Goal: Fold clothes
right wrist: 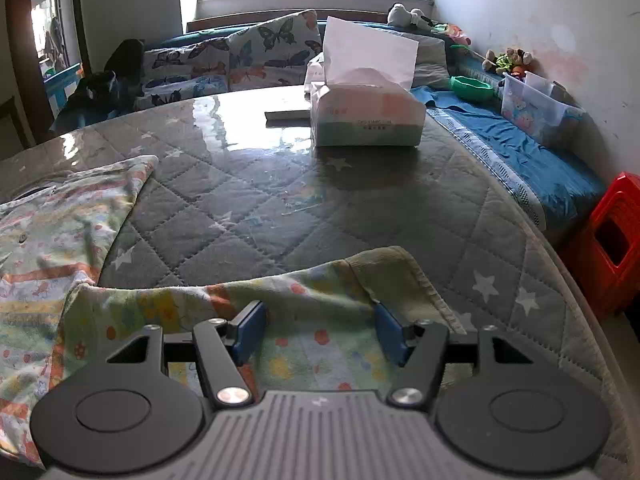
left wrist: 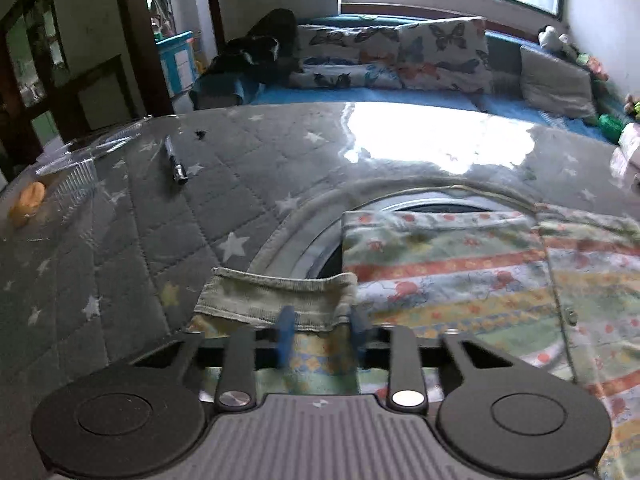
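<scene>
Printed cloth lies right under both cameras: a small garment (left wrist: 460, 272) with stripes of flowers and animals in green, orange and yellow, spread flat on the surface (left wrist: 240, 184).

From the left wrist, one sleeve with its ribbed cuff (left wrist: 276, 296) points away from the camera, and the left tongs (left wrist: 322, 336) sit over that cuff, the blue pads (left wrist: 286, 334) somewhat apart with the cuff's hem between them. They look blurred, and whether they touch the cloth cannot be told. The garment's body stretches off to the right, its collar end toward the far edge.

From the right wrist, another sleeve (right wrist: 312, 300) is raised in a soft fold just ahead of the right tongs (right wrist: 320, 334), which stand spread wide with the cloth lying between and under the pads, not pinched. The rest of the garment lies to the left.

A grey quilted cover with white stars under glossy clear plastic tops the surface. On it are a pen (left wrist: 176, 160) toward the far left corner, and a tissue pack (right wrist: 366, 114) near the far edge. Beyond lies a bed (right wrist: 520, 148) with butterfly pillows (left wrist: 440, 52). A red stool (right wrist: 608, 248) stands off the right edge.
</scene>
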`<state>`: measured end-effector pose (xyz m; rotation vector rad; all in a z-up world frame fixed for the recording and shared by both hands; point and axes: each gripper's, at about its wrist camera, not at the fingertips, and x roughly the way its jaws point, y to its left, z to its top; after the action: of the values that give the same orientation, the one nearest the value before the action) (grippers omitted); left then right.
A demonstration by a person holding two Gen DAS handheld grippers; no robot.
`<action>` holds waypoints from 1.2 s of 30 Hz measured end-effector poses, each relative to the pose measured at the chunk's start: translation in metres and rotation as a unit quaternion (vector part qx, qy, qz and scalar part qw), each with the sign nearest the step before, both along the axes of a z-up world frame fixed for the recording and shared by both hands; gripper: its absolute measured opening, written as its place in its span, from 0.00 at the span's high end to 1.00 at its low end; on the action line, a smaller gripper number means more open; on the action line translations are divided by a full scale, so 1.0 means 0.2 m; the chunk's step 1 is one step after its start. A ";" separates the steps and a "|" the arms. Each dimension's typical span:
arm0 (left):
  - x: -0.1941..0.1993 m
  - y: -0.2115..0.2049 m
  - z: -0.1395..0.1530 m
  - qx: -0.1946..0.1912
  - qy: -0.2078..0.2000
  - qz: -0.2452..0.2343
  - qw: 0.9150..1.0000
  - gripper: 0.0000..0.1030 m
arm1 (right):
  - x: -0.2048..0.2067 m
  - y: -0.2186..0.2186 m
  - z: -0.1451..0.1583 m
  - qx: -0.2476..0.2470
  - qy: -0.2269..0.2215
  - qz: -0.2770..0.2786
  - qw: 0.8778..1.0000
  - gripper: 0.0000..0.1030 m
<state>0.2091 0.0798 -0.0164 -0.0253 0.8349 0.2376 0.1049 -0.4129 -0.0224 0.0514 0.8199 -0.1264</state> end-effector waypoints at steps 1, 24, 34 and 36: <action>0.01 0.01 0.00 0.004 -0.002 0.000 1.000 0.97 | 0.00 0.00 0.00 0.000 0.001 0.000 1.000 0.39; -0.85 0.75 0.03 0.030 -0.020 0.155 0.987 0.92 | -0.18 0.72 0.14 -0.013 0.003 0.226 0.974 0.35; -0.89 0.66 0.18 -0.017 -0.046 0.149 0.988 0.82 | -0.19 0.80 0.15 -0.010 0.004 0.244 0.970 0.35; -0.88 0.51 0.21 -0.045 -0.050 0.097 0.993 0.79 | -0.19 0.83 0.13 -0.012 0.008 0.255 0.967 0.35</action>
<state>0.0324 0.1816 0.0252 -0.2026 0.7429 0.3788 0.0666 -0.2463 0.0045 -0.1845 0.8242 0.3505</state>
